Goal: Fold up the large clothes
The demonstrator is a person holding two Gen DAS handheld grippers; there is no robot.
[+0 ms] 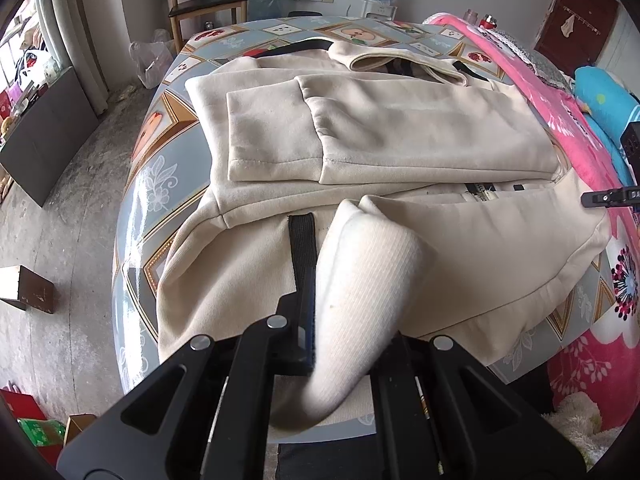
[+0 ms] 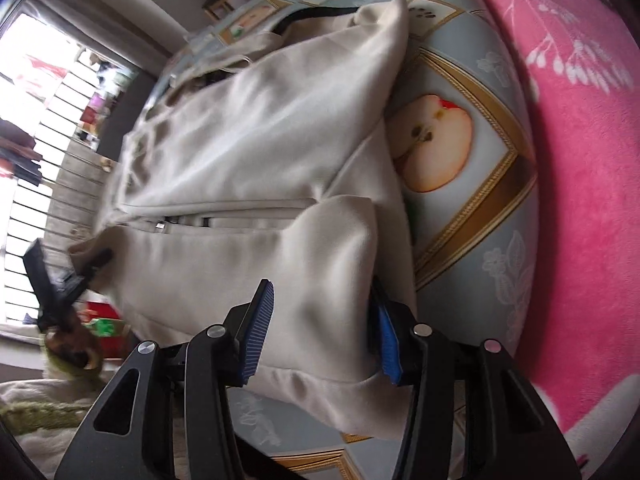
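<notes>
A large cream zip jacket (image 1: 380, 148) lies on a table covered with a fruit-print cloth (image 1: 160, 188); both sleeves are folded across its chest. My left gripper (image 1: 344, 320) is shut on the jacket's ribbed hem (image 1: 360, 288) and lifts a fold of it; the right finger is hidden behind the cloth. In the right wrist view the jacket (image 2: 248, 152) fills the middle. My right gripper (image 2: 320, 332) is open, its blue pads (image 2: 258, 332) straddling the hem corner (image 2: 320, 280) near the table edge. The left gripper (image 2: 60, 280) shows at far left.
A pink floral blanket (image 1: 560, 120) and a blue pillow (image 1: 604, 96) lie on the bed to the right. A wooden chair (image 1: 208, 4) stands behind the table. Boxes and bags sit on the concrete floor at left (image 1: 28, 288).
</notes>
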